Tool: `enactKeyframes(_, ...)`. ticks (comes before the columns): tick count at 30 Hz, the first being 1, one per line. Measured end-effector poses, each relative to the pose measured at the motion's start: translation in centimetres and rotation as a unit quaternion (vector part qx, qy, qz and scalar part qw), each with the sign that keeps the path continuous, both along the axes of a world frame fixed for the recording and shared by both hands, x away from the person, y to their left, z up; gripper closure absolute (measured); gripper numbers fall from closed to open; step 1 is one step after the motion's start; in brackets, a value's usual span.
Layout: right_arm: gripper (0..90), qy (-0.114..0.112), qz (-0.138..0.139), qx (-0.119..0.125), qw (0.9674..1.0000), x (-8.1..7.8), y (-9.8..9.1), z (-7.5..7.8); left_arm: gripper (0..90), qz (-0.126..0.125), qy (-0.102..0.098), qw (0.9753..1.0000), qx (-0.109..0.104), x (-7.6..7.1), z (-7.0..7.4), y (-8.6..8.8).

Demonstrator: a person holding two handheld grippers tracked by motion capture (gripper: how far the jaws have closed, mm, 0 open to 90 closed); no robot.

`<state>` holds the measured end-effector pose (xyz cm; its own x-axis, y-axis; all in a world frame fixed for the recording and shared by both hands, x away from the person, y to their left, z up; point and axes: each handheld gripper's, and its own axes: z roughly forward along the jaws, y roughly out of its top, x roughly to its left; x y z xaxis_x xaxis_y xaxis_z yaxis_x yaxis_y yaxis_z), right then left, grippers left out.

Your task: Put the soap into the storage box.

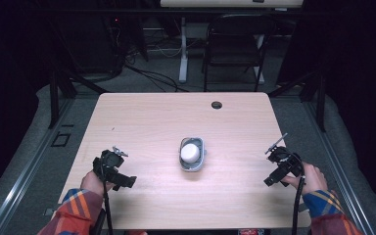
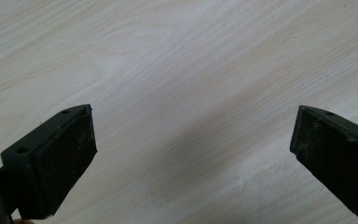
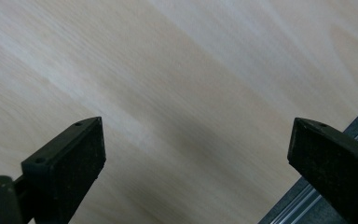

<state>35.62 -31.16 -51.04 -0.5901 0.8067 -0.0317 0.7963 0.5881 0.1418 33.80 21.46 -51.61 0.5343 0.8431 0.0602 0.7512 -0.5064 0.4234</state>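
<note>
Between the jaws of the left gripper (image 2: pixel 193 149) lies only bare wood grain; they stand wide apart, holding nothing. The right gripper (image 3: pixel 196 161) likewise gapes wide over the pale wooden tabletop (image 1: pixel 147 122), near its right edge. Midway between them, well apart from both, sits a small grey plastic container (image 1: pixel 193 154) cradling a white rounded object (image 1: pixel 190 152).

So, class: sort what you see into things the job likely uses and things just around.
Likely in use: grey container with white object inside; left gripper and right gripper, both open.
Just around: table, its cable hole, folding chair.
</note>
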Motion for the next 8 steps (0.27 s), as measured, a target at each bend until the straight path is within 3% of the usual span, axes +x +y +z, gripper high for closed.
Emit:
enactKeyframes(2, 4.1, 0.019, 0.013, -0.023, 0.9995, -0.2, -0.4, -0.1, 0.3, 0.000, 0.000, 1.0000, 0.000, 0.0, 0.0, 0.0)
enactKeyframes(3, 4.6, -0.022, -0.035, 0.031, 0.9987, -0.9, -0.4, -1.3, 0.3, -0.001, 0.001, 1.0000, -0.001, 0.0, 0.0, 0.0)
enactKeyframes(4, 4.7, 0.000, -0.016, 0.004, 0.9999, -0.7, -0.7, -1.0, 0.3, -0.001, 0.000, 1.0000, -0.001, 0.0, 0.0, 0.0)
enactKeyframes(6, 4.7, 0.016, -0.004, -0.010, 0.9998, -0.8, -0.9, -1.0, 0.3, -0.001, 0.001, 1.0000, -0.003, 0.0, 0.0, 0.0)
enactKeyframes(8, 4.8, 0.017, -0.002, -0.011, 0.9998, -1.0, -0.9, -1.2, 0.3, -0.002, 0.003, 1.0000, -0.003, 0.1, 0.0, 0.0)
